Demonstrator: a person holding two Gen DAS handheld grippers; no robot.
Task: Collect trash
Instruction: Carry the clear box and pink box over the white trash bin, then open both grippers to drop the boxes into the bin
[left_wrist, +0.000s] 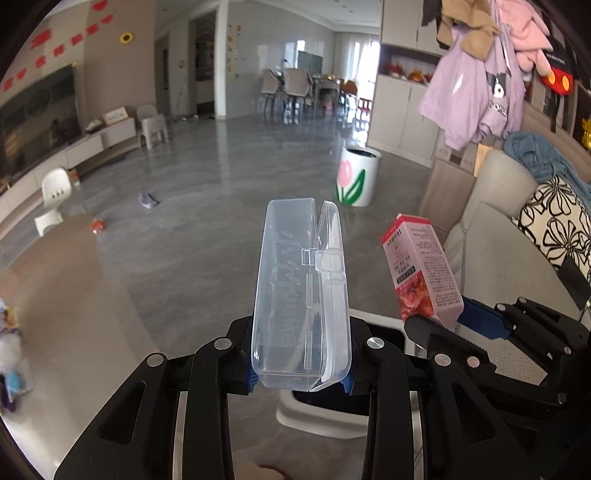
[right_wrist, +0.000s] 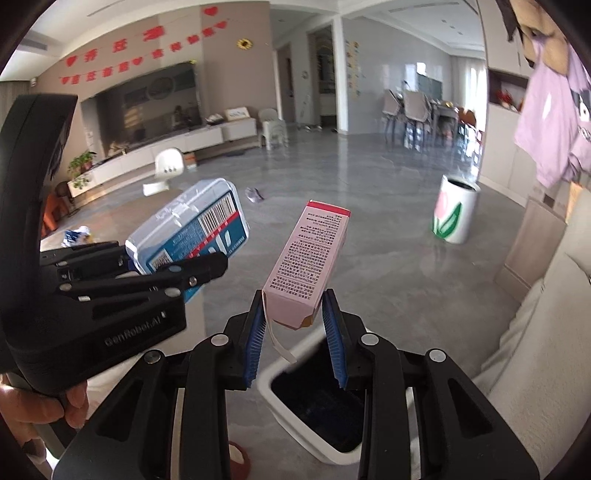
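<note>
My left gripper (left_wrist: 300, 380) is shut on a clear plastic case (left_wrist: 301, 291) and holds it upright above the floor. The case also shows in the right wrist view (right_wrist: 188, 229), with a blue barcode label on its underside. My right gripper (right_wrist: 295, 339) is shut on a pink carton (right_wrist: 306, 262), also seen in the left wrist view (left_wrist: 421, 269). A white rectangular bin with a dark inside (right_wrist: 295, 417) stands on the floor right under both grippers; its rim shows in the left wrist view (left_wrist: 317, 421).
A round white bin with a tulip picture (left_wrist: 356, 177) stands farther off on the grey floor. A beige sofa (left_wrist: 498, 266) with a patterned cushion is at the right. Small scraps (left_wrist: 147, 201) lie on the floor. A low table (left_wrist: 55, 295) is at the left.
</note>
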